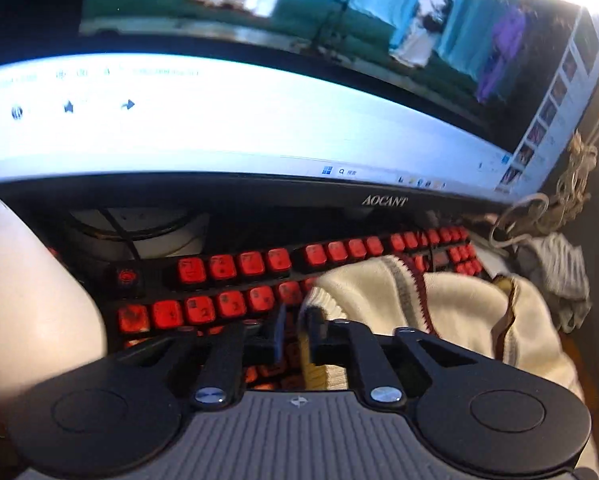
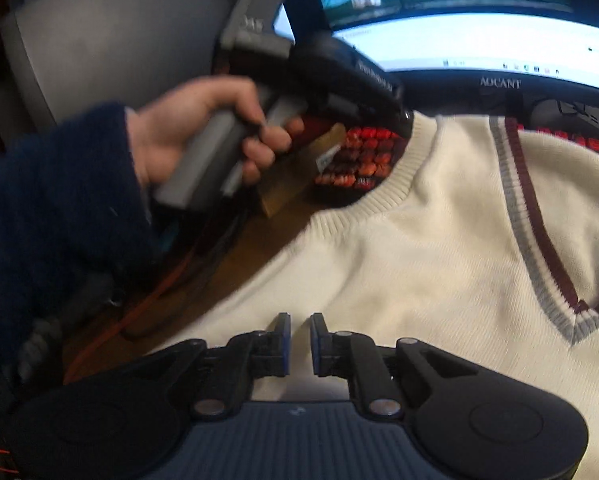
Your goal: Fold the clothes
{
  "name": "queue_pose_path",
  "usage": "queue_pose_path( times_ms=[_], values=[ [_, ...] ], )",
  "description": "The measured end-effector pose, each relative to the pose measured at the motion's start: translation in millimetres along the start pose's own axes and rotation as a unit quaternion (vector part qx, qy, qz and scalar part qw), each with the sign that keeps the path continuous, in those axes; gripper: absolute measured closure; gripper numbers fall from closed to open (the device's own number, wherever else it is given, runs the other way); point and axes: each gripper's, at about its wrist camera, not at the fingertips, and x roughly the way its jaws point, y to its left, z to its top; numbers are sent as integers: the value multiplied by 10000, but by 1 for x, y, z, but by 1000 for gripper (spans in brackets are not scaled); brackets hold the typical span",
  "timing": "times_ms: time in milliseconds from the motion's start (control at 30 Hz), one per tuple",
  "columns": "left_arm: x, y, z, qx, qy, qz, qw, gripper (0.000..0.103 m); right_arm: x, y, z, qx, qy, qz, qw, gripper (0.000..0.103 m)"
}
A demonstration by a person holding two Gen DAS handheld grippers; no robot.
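The cream knitted V-neck vest with grey and maroon trim (image 2: 439, 248) lies spread face up on the wooden tabletop (image 2: 235, 252), its top edge draped over the black keyboard with glowing red keys (image 1: 227, 280). Taking that keyboard as the landmark: the curved black monitor (image 1: 259, 128) rises just behind it, and the vest covers its right-hand stretch and runs out toward the near edge.

The left hand-held gripper (image 1: 295, 334) hangs over the keyboard at the vest's ribbed armhole edge, jaws a little apart, with ribbed hem right at the right-hand finger. Whether any cloth is actually pinched, I cannot tell. In the right wrist view a hand (image 2: 203, 136) in a dark blue fleecy sleeve (image 2: 55, 216) grips its grey handle.

The right hand-held gripper (image 2: 300, 344) hovers low over the vest's near side, nearer than the keyboard, its blue pads (image 2: 285, 344) narrowly parted and nothing between them.

Progress, then: the garment looks flat and mostly smoothed, but no fold is made yet. Sides and the final halving all seem left to do.
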Motion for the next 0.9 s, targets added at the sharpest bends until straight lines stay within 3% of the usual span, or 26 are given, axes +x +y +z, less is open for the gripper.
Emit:
queue_pose_path(
  times_ms=[200, 300, 467, 533, 600, 767, 900],
  values=[
    [-33, -14, -4, 694, 191, 673, 9951, 53, 4, 1, -2, -67, 38, -103, 9999, 93],
    [-51, -25, -18, 869, 315, 681, 9934, 52, 4, 0, -3, -8, 10, -108, 9999, 95],
    [-86, -28, -51, 81, 544, 180, 9983, 54, 3, -3, -7, 75, -61, -82, 9999, 95],
    [-95, -19, -68, -213, 661, 79, 9976, 61, 4, -3, -7, 114, -83, -58, 9999, 95],
    [-103, -9, -85, -496, 774, -12, 9958, 70, 4, -4, -7, 177, -108, -21, 9998, 95],
    [-101, 14, -116, -1242, 944, -303, 9873, 70, 4, -6, -9, 271, -170, 27, 9995, 95],
    [-89, 17, -125, -1490, 1046, -704, 9808, 70, 4, -9, -9, 259, -151, 69, 9995, 95]
  ],
)
